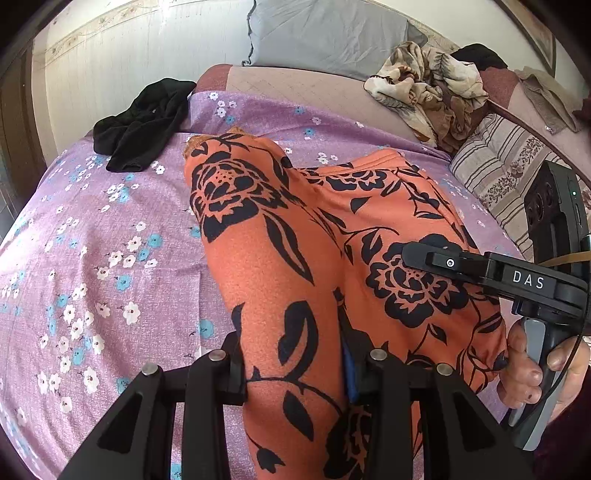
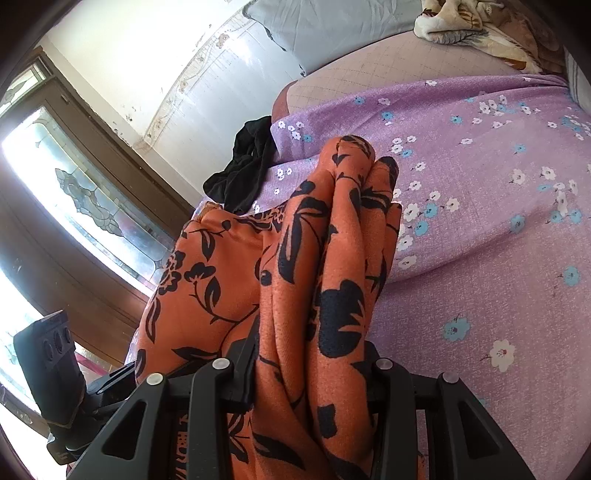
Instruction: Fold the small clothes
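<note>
An orange garment with black flowers (image 1: pixel 295 240) hangs lifted over the purple flowered bedsheet (image 1: pixel 92 240), and both grippers hold it. My left gripper (image 1: pixel 299 369) is shut on one edge, the cloth running up between its fingers. In the left wrist view my right gripper (image 1: pixel 417 254) reaches in from the right, with a hand (image 1: pixel 532 373) on its handle and its tip against the cloth. In the right wrist view that gripper (image 2: pixel 310 373) is shut on a bunched, pleated fold of the garment (image 2: pixel 314 258). The left gripper's body (image 2: pixel 51 354) shows at lower left.
A black garment (image 1: pixel 144 122) lies at the sheet's far left edge. A crumpled beige floral cloth (image 1: pixel 428 92) and a striped cushion (image 1: pixel 506 173) sit at the back right, a grey pillow (image 1: pixel 325 33) against the wall. A glazed door (image 2: pixel 74 177) stands left.
</note>
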`<state>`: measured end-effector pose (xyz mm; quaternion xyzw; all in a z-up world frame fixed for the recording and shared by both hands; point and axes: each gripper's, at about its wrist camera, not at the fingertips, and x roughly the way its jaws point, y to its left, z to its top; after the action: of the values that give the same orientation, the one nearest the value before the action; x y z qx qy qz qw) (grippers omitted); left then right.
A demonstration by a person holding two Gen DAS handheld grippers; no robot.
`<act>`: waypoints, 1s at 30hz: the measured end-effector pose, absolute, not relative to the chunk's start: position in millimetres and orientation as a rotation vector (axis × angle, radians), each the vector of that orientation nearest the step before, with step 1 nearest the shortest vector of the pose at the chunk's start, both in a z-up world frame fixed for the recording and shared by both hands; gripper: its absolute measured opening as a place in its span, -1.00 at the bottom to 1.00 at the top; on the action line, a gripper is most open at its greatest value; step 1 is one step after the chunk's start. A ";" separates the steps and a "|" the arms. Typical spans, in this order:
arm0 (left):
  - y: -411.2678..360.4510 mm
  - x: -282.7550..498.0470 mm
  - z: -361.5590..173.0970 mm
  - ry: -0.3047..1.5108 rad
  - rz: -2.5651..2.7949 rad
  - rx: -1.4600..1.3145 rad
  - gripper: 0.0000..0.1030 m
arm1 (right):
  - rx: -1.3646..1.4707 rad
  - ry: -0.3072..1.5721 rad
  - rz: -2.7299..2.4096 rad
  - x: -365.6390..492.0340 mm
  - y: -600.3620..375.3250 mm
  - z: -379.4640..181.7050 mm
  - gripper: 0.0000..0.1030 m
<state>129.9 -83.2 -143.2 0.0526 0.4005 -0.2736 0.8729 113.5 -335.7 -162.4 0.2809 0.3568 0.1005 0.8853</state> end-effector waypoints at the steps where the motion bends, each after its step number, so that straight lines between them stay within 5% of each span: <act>1: -80.9 128.9 -143.7 0.839 -0.570 0.109 -0.25 | 0.585 0.744 0.209 112.3 -333.2 -163.0 -0.23; 25: -78.3 133.9 -171.4 0.938 -0.545 0.112 -0.22 | 0.619 0.817 0.164 116.0 -329.1 -192.2 -0.23; 30: -76.4 142.8 -182.4 0.986 -0.492 0.112 0.08 | 0.648 0.859 0.142 119.5 -334.7 -203.2 -0.23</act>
<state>142.8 -76.4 -182.4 0.0532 0.4684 -0.2336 0.8504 119.5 -334.7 -203.2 0.3082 0.4085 0.0678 0.8565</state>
